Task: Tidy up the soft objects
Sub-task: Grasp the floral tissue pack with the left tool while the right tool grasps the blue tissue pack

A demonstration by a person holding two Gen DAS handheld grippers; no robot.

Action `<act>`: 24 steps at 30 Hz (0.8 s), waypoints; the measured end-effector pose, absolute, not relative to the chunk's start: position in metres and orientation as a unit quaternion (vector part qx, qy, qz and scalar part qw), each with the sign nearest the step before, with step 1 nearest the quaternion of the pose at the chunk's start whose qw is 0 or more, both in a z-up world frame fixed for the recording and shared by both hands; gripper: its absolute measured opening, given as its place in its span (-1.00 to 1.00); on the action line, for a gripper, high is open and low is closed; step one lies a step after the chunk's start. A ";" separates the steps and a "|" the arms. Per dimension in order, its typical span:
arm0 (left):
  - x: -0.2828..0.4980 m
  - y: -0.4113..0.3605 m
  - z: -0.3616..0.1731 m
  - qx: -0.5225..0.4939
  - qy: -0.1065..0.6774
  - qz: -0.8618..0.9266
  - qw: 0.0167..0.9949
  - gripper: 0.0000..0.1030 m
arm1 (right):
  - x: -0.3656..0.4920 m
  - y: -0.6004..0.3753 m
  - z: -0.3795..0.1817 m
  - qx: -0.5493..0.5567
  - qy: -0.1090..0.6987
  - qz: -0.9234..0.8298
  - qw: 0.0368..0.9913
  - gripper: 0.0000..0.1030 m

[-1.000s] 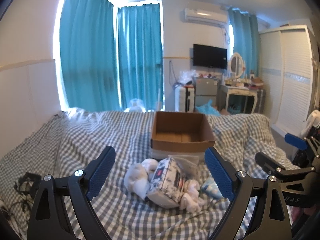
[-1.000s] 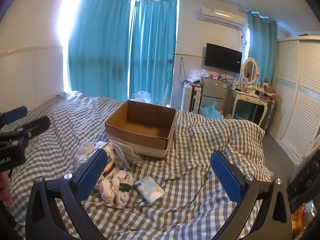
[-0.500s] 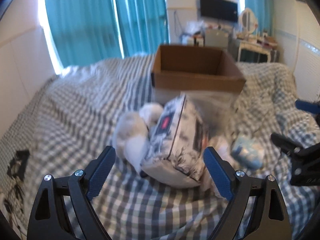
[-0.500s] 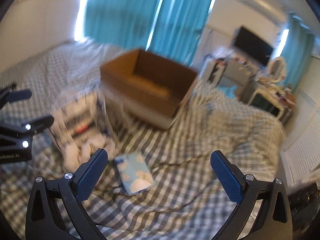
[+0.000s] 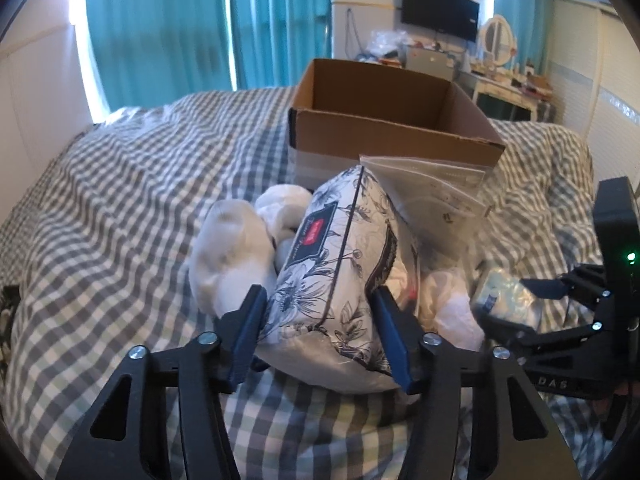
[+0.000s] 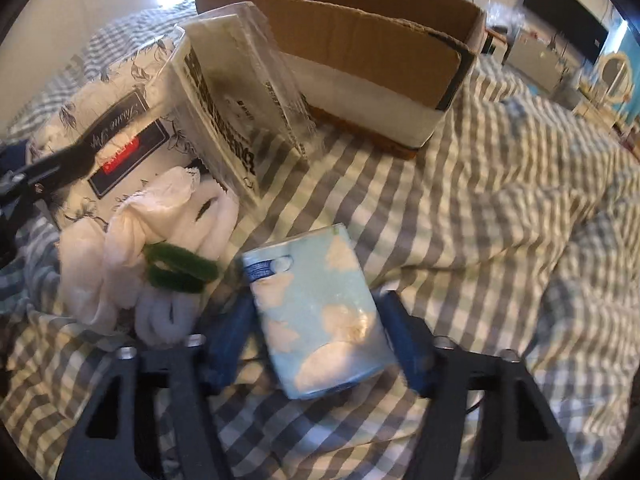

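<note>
Here, floral tissue pack [image 5: 340,276] between left hand-held gripper [image 5: 320,334] fingers

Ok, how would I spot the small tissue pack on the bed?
Find the cardboard box on the checked bedspread. In front of it, right of the white socks, lies the tissue pack between the right claw fingers: pale blue with white clouds.

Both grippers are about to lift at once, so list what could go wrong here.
1. The left gripper grips only the near corner of the floral tissue pack; the soft wrap may sag or slip.
2. A clear plastic bag and white socks lean on that pack and could tumble.
3. The right gripper straddles the small blue tissue pack and might pinch the checked sheet.
</note>
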State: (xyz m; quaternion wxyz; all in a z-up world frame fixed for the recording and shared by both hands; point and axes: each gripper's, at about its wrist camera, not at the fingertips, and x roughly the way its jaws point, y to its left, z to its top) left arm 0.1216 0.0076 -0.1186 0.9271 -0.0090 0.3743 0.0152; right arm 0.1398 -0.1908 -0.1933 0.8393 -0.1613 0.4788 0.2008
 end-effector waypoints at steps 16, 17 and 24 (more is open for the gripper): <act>0.067 0.004 -0.066 0.029 0.326 -0.005 0.945 -0.23 | 0.076 -0.218 -0.125 -0.123 0.406 0.189 0.885 0.16; 0.063 0.008 -0.059 0.026 0.320 -0.003 0.947 -0.23 | 0.072 -0.217 -0.118 -0.124 0.401 0.190 0.887 0.16; 0.066 0.018 -0.008 0.022 0.277 -0.004 0.961 -0.22 | 0.064 -0.207 -0.057 -0.123 0.347 0.199 0.908 0.16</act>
